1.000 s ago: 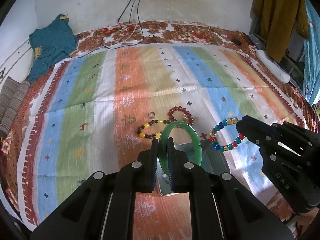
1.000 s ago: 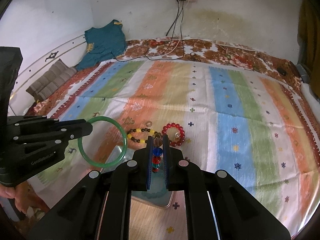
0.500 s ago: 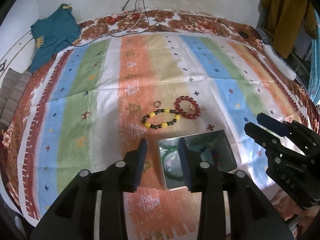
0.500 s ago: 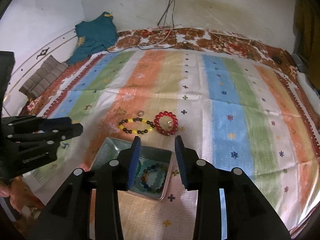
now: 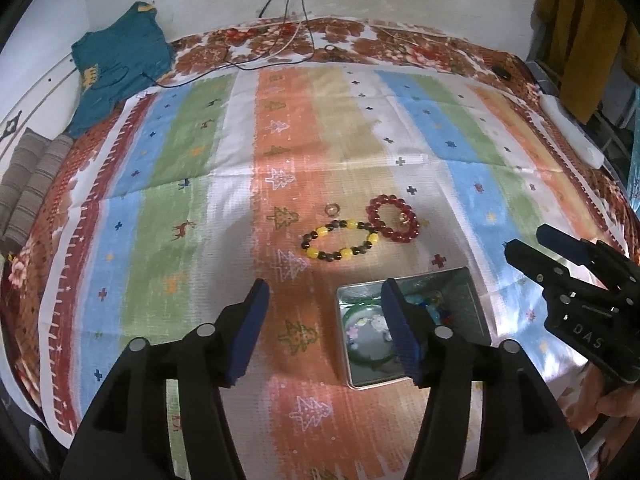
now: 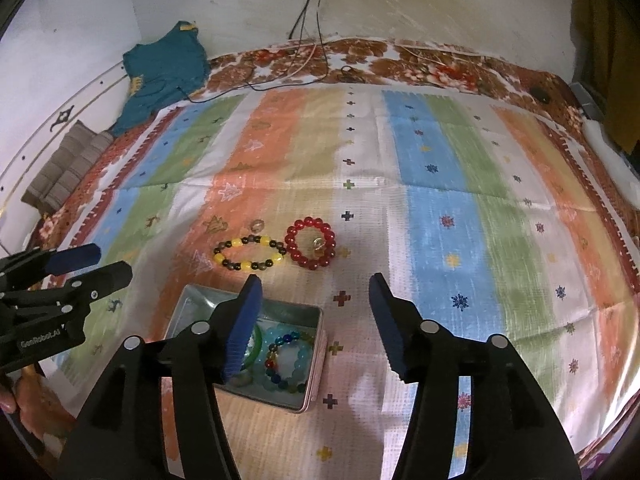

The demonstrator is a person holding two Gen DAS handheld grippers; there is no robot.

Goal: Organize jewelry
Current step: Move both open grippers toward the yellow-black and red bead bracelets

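A shallow rectangular metal tin (image 6: 316, 312) with shiny walls sits on the striped woven cloth (image 6: 440, 208) covering the bed. Inside it lie a smooth green glassy bangle (image 5: 354, 314), a bracelet of mixed coloured round beads (image 6: 280, 364) and a ring of pale blue translucent beads (image 6: 302, 354). Just beyond the tin, apart from it, rest a bracelet of yellow and dark round beads (image 6: 250, 254) and, touching its end, a circle of glossy red beads (image 6: 311, 243); a small ring (image 6: 258, 224) lies just behind the yellow one. The left gripper (image 5: 324, 300) hovers over the tin's near-left edge, its jaws having just spread to a middling gap with nothing between them. The right gripper (image 6: 314, 294) likewise has just been parting, empty, above the tin's right side. A crumpled teal garment (image 6: 164, 68) lies at the far left corner.
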